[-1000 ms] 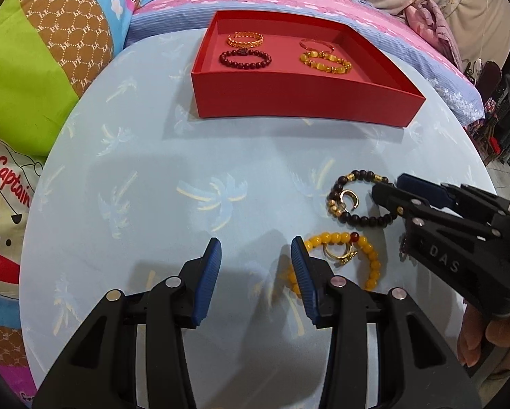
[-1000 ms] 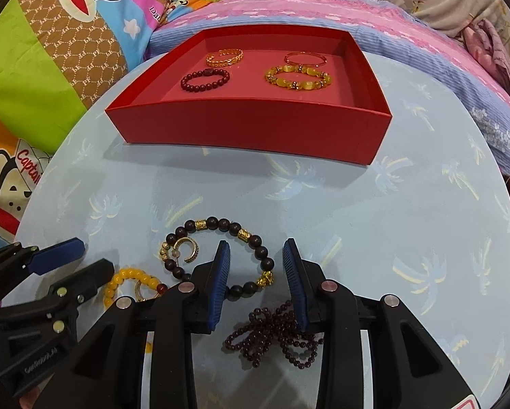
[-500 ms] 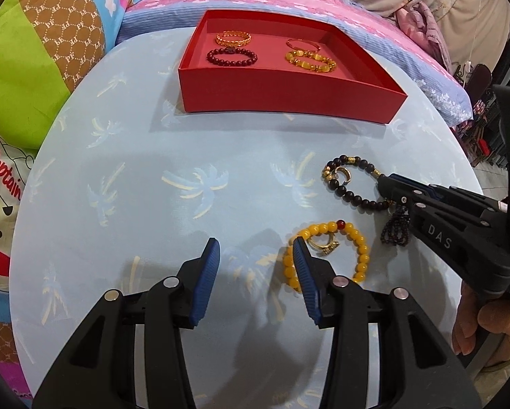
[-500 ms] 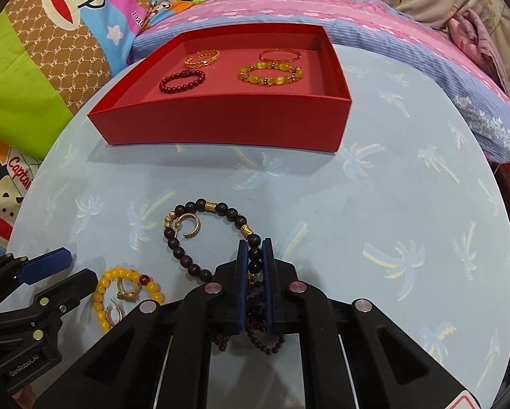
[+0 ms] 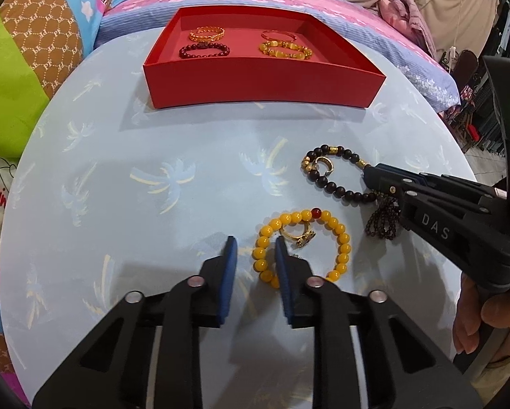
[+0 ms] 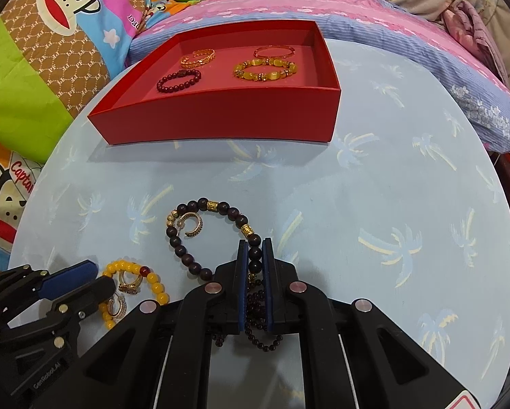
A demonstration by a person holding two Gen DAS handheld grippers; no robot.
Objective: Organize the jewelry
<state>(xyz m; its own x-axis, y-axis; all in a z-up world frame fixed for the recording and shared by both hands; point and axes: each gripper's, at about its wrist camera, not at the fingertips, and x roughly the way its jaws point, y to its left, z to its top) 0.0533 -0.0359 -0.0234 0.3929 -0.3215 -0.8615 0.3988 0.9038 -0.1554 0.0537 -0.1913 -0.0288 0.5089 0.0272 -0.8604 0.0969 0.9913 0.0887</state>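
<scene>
My right gripper (image 6: 255, 250) is shut on the dark bead bracelet (image 6: 220, 206), pinching its beads at the near right side; the bracelet lies on the table, also in the left wrist view (image 5: 326, 184). A gold open ring (image 6: 191, 226) lies inside its loop. My left gripper (image 5: 255, 248) is open, its fingers either side of the left edge of the yellow bead bracelet (image 5: 340, 235), which holds gold rings (image 5: 300, 235). A small dark red bead strand (image 5: 384, 220) lies under my right gripper. The red tray (image 5: 255, 81) holds several bracelets.
The round table (image 6: 391, 187) has a pale blue palm-print cloth. Colourful cushions (image 6: 33, 68) lie to the left and a pink and blue bed cover (image 6: 391, 24) behind the tray. A hand (image 5: 486, 317) holds the right gripper.
My right gripper closed on the dark bead bracelet. My left gripper narrowed and moved right, so that its fingers straddle the yellow bracelet's left edge.
</scene>
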